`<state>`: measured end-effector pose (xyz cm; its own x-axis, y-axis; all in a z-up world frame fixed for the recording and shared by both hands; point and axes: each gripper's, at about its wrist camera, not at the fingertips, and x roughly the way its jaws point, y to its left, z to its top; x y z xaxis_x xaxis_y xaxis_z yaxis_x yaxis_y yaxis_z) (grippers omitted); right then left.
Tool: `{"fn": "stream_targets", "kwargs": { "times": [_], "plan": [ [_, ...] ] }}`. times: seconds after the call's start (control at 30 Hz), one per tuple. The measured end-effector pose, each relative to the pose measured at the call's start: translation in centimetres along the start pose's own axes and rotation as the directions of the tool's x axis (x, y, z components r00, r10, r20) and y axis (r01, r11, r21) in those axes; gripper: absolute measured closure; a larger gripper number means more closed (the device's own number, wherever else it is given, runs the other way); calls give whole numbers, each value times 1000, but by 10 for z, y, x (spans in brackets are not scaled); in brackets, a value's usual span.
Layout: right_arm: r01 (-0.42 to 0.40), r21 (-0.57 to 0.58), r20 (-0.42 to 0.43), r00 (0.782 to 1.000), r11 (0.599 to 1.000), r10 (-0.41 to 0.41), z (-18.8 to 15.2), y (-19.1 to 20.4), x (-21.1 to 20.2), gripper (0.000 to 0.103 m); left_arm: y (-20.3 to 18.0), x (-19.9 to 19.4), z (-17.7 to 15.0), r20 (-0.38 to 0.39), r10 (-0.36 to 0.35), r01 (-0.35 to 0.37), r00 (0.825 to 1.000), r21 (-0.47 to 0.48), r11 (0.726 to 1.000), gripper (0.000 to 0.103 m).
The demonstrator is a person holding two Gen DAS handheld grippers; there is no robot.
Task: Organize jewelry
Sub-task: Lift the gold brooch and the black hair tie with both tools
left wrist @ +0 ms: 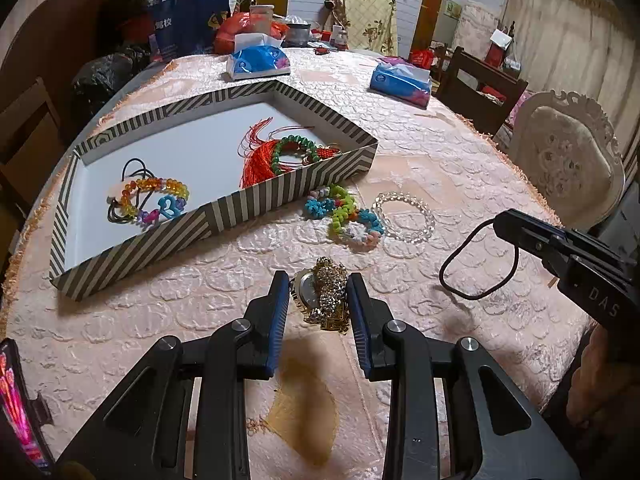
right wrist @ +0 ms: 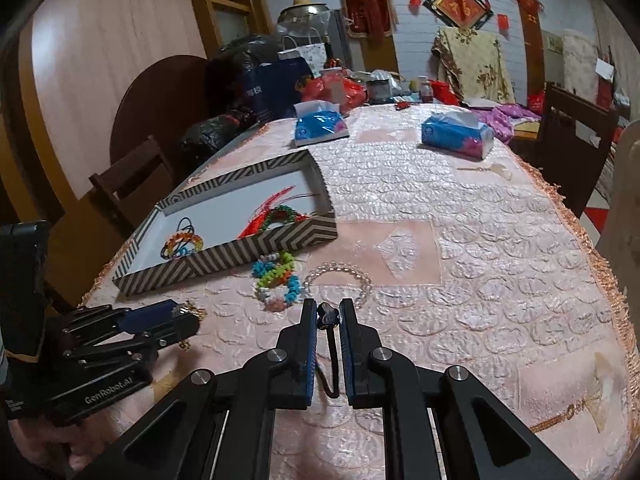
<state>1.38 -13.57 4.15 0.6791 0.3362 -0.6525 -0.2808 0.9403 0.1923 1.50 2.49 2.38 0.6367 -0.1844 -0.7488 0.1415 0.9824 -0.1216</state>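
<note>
Jewelry: a gold-toned watch with a pale round dial, overlaid by a rhinestone-studded chain heap, lying on the pink embossed worktop between the blue pads of the left gripper. The jaws stand at a middling gap on either side of the heap; whether the pads touch it cannot be told. The heap's long axis runs roughly away from the camera, along the fingers. In the right wrist view the same gold piece shows at the left gripper's tip.

The right gripper is narrowed onto a black elastic hair tie; the band runs down between the pads. From the left wrist view the hair tie hangs as an open loop below the right gripper.

Beyond the watch lie multicoloured braided bracelets, touching a clear bead bracelet to their right. The striped box lid behind them holds a rainbow bead bracelet with black hair ties, and a green bead bracelet upon a red tassel.

Legible writing: "DAS" on the right gripper body; "GenRobot.AI" on the left. Two blue tissue packs stand at the far edge.
</note>
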Motion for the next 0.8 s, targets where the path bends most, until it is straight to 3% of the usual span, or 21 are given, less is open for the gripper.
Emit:
{"fn": "stream_targets", "kwargs": {
  "times": [0.8],
  "plan": [
    [30, -23, -10, 999, 999, -30, -4, 4, 8, 93, 11, 6, 2, -7, -5, 5, 1000, -23, 1000, 75]
  ]
}}
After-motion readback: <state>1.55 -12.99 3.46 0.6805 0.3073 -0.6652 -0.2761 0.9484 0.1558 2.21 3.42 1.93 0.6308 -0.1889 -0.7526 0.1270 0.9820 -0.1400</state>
